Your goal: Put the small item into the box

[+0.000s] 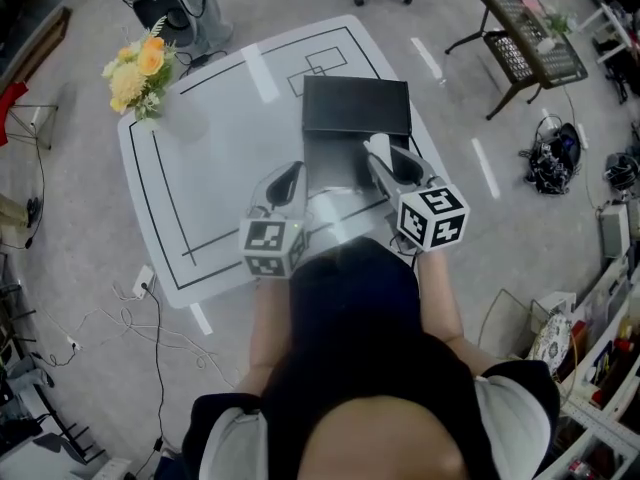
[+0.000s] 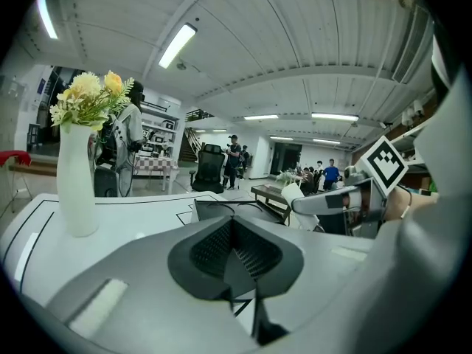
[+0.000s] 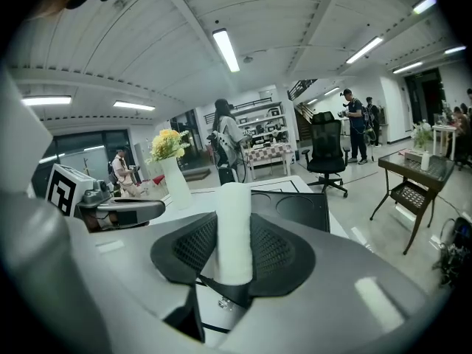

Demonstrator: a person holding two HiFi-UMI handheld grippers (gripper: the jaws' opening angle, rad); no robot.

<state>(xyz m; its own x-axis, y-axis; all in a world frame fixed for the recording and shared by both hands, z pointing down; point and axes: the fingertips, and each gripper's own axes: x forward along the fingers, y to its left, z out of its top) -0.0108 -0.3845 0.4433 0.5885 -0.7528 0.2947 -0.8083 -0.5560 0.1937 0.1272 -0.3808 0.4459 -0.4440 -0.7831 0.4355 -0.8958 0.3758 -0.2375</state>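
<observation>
A person leans over a white table (image 1: 210,168) with a hand-held gripper in each hand. Both forearms reach forward from the body, and the two tools sit side by side above the table's near edge. Both point away from the person and slightly down.

The right gripper (image 1: 383,158) has its jaws partly apart and clamped on the small item, a white roll (image 3: 234,231). The roll stands upright between the dark ribbed pads, with its top rising clear above them. From the head view, the roll hangs at the near edge of the black box (image 1: 356,106), which lies in the far middle of the table. Whether the roll is over the box or just short of it cannot be told.

The left gripper (image 1: 290,178) sits just left of the right one, level with it and nearer the table's middle. Its jaws are closed together with nothing between them. Each tool carries its marker cube at the near end, close to the person's wrists.

A white vase of yellow flowers (image 1: 140,68) stands at the table's far left corner, well apart from the box. On the floor to the far right is a dark side table (image 1: 530,38). Several people (image 3: 354,124) stand in the room beyond.
</observation>
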